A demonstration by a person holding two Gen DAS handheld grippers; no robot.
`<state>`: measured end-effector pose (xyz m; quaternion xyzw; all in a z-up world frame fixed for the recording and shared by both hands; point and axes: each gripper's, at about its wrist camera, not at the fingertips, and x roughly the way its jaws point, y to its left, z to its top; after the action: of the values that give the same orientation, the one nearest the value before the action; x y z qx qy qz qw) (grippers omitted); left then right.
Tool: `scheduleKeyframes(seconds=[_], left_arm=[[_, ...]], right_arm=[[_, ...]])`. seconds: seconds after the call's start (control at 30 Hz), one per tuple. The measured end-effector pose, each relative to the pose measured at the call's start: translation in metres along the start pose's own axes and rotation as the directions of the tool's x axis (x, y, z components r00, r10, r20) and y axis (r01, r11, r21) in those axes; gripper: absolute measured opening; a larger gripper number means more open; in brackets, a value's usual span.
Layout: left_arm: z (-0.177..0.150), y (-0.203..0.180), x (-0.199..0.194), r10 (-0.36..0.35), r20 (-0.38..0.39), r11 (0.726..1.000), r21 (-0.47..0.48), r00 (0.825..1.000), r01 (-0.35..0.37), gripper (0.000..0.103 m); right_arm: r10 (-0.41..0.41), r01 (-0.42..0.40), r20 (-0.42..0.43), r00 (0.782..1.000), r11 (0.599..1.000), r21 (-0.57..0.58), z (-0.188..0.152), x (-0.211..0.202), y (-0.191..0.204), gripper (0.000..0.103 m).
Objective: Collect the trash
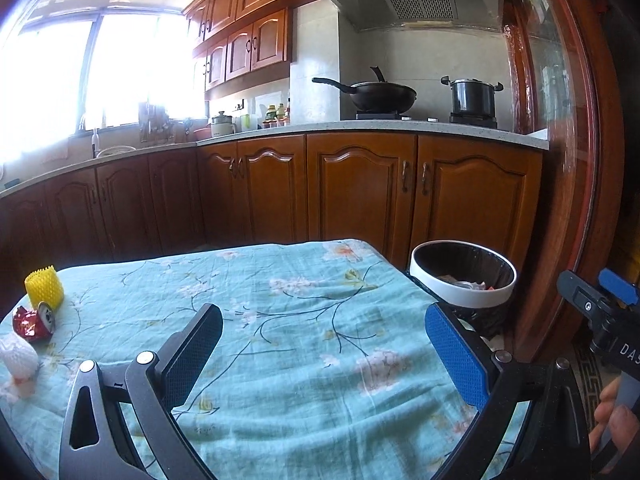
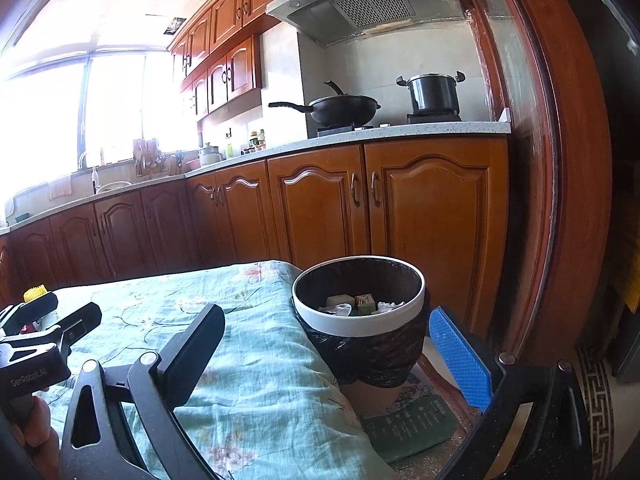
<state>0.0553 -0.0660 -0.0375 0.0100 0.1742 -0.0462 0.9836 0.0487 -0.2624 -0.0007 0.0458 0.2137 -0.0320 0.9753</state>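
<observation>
Left gripper (image 1: 324,344) over the table (image 1: 280,380), fingers spread wide, nothing between them — only the teal flowered cloth below. Right gripper (image 2: 328,354) likewise spread and empty; its black finger (image 2: 192,356) is over the table's right edge, its blue finger (image 2: 460,356) out past that edge, with the trash bin (image 2: 360,320) in the gap ahead of them.

Trash left on the table is all near the left edge. A crushed red can (image 1: 34,322) lies on its side, silver end turned toward the table's middle, long axis roughly across the table. Just behind it, touching or nearly so, a yellow foam net sleeve (image 1: 44,286) stands upright, open end up. Nearer the front edge, a white foam net (image 1: 18,356) lies slumped; its axis is not clear. The three sit close together, well apart from the left gripper's fingers.

The middle and right of the table are bare cloth — open room between the fingers and the trash.

The bin stands off the table's far right corner, below table level, round, white rim, lined with a dark bag. Inside: crumpled white paper, a small carton, clear plastic; roughly the bottom is covered. A green printed sheet (image 2: 412,424) lies on the floor at its base.

A hand (image 1: 614,420) shows at the right gripper's handle.
</observation>
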Motion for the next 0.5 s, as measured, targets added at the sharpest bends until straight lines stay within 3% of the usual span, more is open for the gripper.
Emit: scheduleKeyframes(seconds=[0.5], left_arm=[[-0.0039,0.0065,0.0031,-0.015,0.014,1.000,0.011,1.000,0.015,0.102]], right_arm=[[0.004,-0.004,-0.004,1.000,1.000,-0.003,-0.0012,0.0011,-0.0001,0.103]])
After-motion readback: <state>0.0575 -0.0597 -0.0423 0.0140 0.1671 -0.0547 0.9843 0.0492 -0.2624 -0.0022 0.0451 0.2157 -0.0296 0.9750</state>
